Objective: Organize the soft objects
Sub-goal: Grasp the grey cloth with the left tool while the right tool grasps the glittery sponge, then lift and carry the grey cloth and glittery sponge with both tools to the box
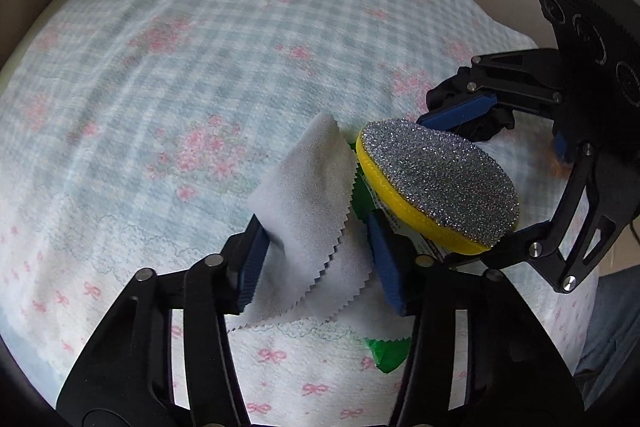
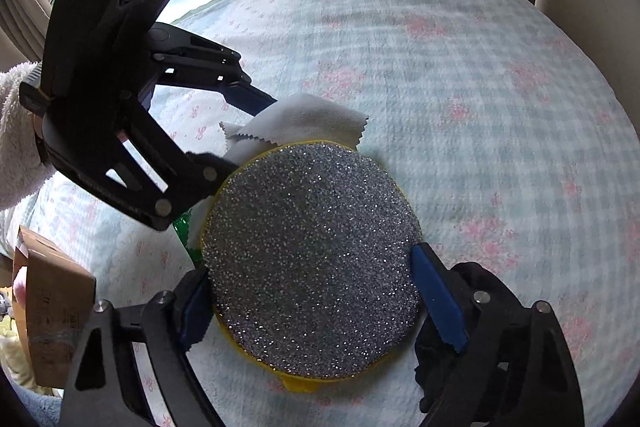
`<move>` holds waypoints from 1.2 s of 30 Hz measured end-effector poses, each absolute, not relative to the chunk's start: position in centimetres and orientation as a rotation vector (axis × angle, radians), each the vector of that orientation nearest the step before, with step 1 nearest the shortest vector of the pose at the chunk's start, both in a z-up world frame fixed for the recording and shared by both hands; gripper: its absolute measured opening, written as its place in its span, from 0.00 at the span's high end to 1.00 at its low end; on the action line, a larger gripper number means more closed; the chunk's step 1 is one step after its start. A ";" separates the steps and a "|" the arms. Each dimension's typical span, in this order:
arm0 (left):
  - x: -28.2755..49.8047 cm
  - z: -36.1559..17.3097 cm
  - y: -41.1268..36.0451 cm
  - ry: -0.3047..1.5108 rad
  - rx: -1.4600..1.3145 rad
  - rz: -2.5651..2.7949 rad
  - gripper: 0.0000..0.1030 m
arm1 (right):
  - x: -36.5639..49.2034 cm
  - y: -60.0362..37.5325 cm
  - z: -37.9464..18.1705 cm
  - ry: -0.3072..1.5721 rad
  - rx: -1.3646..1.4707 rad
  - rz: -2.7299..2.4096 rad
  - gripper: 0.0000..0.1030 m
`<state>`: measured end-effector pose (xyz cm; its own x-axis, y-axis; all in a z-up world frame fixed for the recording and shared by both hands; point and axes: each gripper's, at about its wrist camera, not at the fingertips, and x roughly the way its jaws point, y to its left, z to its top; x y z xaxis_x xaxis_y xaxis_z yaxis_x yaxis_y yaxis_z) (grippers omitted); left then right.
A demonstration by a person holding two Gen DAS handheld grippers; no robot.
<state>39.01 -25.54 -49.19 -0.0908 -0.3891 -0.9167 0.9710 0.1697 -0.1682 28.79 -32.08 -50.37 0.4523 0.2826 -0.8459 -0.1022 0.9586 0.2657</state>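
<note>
Both tools are gripping: left tool (image 1: 316, 259) is clamped on the grey cloth (image 1: 304, 195), right tool (image 2: 316, 307) pinches the round scrubber (image 2: 312, 259) by its edges. Both items sit mid-bed (image 2: 480, 67); sorting looks barely begun, nothing placed yet.

Your round scouring pad (image 2: 310, 259) hides most of the green packet (image 1: 390, 351) beneath it. The cardboard box (image 2: 52, 303) at near left is cut off by the edge, its print too small to read.
</note>
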 end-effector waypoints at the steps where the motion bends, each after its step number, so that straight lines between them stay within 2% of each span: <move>1: 39.4 -49.1 -25.5 1.114 0.687 -1.309 0.64 | 28.7 -32.1 -50.3 1.078 0.183 0.238 0.25; 3: 39.9 -49.2 -25.3 1.137 0.657 -1.304 0.67 | 28.6 -32.0 -50.3 1.079 0.174 0.230 0.34; 5: 39.9 -49.2 -25.1 1.140 0.644 -1.298 0.69 | 28.5 -32.3 -50.3 1.080 0.171 0.216 0.47; 8: 39.6 -49.0 -24.9 1.140 0.639 -1.293 0.80 | 28.1 -33.2 -50.1 1.082 0.191 0.189 0.58; 11: 39.3 -48.7 -24.8 1.130 0.649 -1.288 0.82 | 27.9 -33.9 -49.9 1.082 0.207 0.170 0.65; 26: 40.2 -46.0 -23.3 1.137 0.564 -1.227 0.85 | 26.6 -34.5 -47.5 1.037 0.206 0.105 0.69; 36: 39.5 -39.1 -20.6 1.081 0.483 -1.182 0.85 | 25.8 -34.3 -42.5 0.979 0.192 0.084 0.69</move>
